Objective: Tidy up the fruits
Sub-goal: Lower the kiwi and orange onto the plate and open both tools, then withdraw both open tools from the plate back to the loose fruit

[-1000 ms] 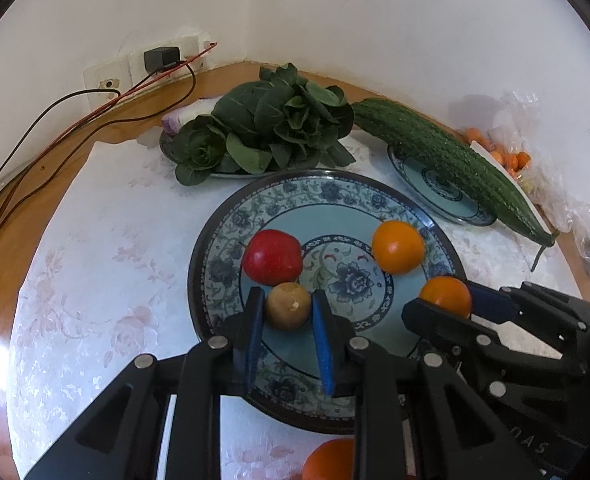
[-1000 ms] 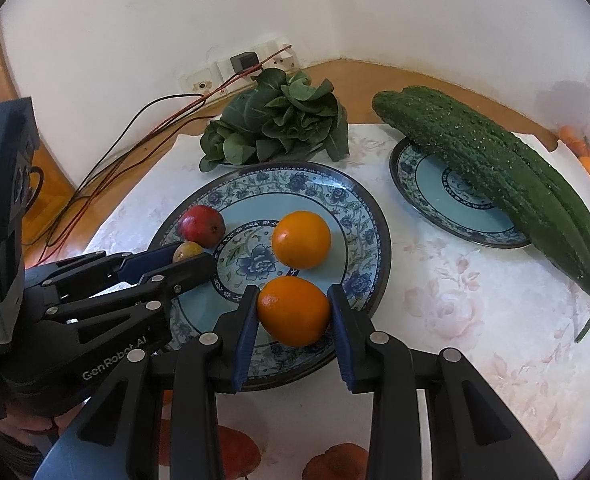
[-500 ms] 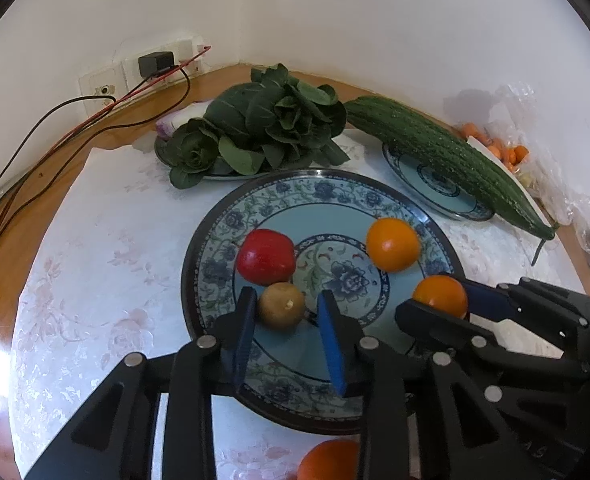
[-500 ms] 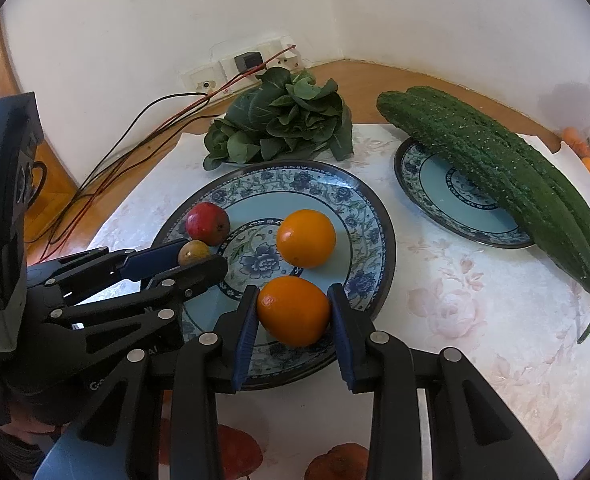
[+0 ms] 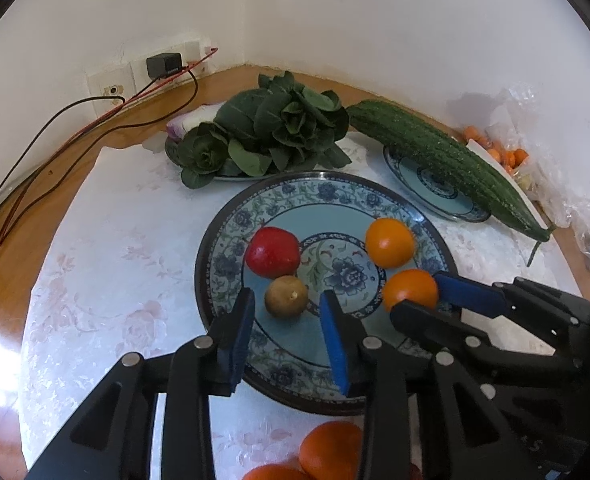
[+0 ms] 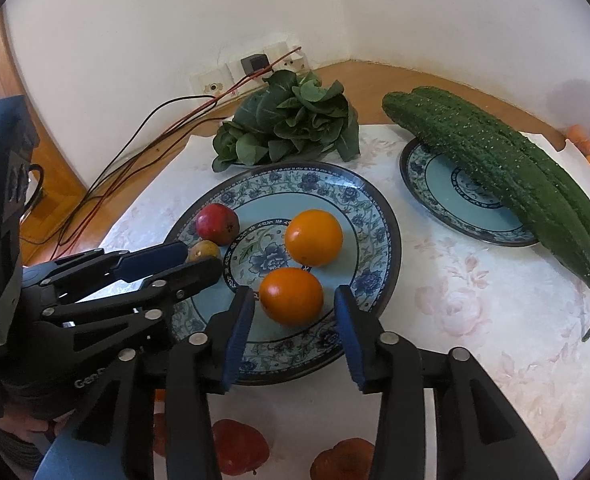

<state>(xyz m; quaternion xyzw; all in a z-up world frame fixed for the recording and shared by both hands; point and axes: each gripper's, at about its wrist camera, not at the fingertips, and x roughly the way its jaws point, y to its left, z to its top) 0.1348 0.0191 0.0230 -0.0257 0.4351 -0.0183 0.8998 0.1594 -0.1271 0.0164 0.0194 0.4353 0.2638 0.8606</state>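
Note:
A large blue floral plate (image 5: pixel 231 240) (image 6: pixel 379 208) holds a red fruit (image 5: pixel 273 252) (image 6: pixel 217 224), a small brown fruit (image 5: pixel 286 296) (image 6: pixel 203 251) and two oranges (image 5: pixel 390 242) (image 6: pixel 313 237). My left gripper (image 5: pixel 286 312) is open, its pads apart on either side of the brown fruit without touching it. My right gripper (image 6: pixel 293 312) is open around the nearer orange (image 6: pixel 292 296) (image 5: pixel 410 290), with gaps on both sides. Both fruits rest on the plate.
Leafy greens (image 5: pixel 271 132) (image 6: pixel 291 124) lie on a plate behind. A long bumpy green gourd (image 5: pixel 447 160) (image 6: pixel 507 176) lies across a smaller plate (image 6: pixel 435 188). Loose oranges (image 5: pixel 327 452) and red fruits (image 6: pixel 239 446) lie near me. Cables (image 5: pixel 55 140) run at left; a plastic bag (image 5: pixel 535 160) sits right.
Both grippers have opened: the left let go of the brown fruit, the right let go of the nearer orange. Both have drawn back slightly.

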